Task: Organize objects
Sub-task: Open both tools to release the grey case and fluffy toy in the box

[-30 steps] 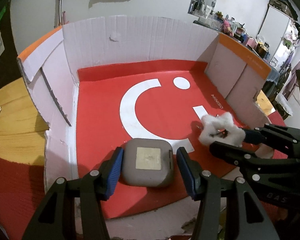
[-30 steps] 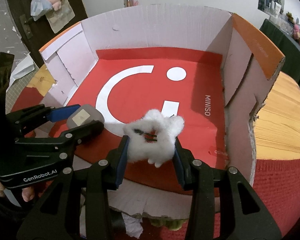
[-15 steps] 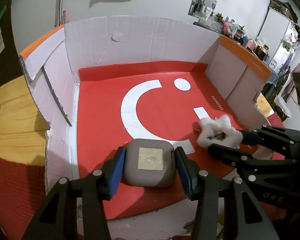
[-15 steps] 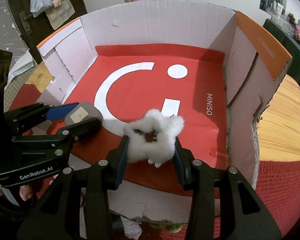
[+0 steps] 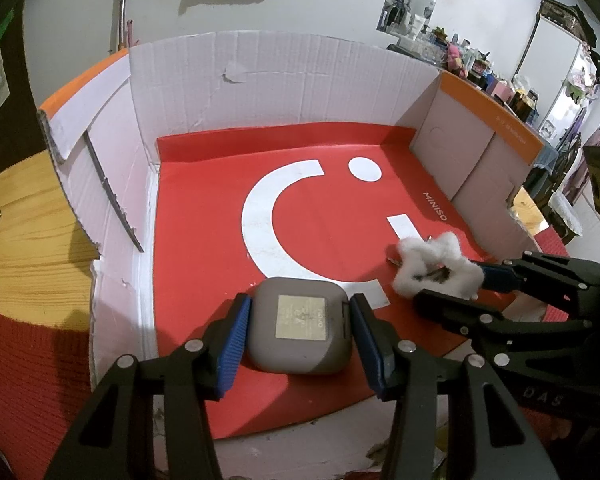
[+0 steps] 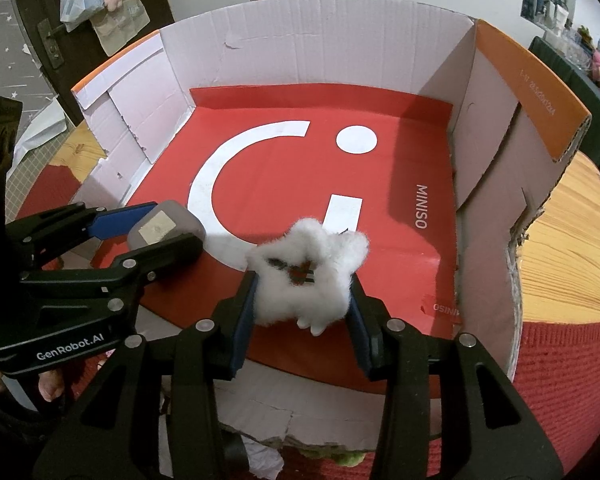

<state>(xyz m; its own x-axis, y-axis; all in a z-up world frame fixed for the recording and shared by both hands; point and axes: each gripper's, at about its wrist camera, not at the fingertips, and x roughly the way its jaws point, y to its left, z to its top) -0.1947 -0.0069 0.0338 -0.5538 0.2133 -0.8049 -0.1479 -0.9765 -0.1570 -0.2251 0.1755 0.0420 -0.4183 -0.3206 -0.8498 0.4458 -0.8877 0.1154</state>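
Two items are being set down at once inside the open white cardboard box (image 5: 300, 80) with its red printed floor. From the left wrist view, the left gripper (image 5: 300, 330) is clamping the rounded grey square case with a pale label (image 5: 300, 322) between its blue pads, near the box's front edge, left of centre; whether the case is resting on the floor is unclear. From the right wrist view, the right gripper (image 6: 303, 300) is squeezing the fluffy white star-shaped hair clip (image 6: 306, 274) just above the floor, nearer the front right corner. Both seem to be in the placing step; next, each pair of jaws is likely needing to part and back out over the front edge without dragging anything.
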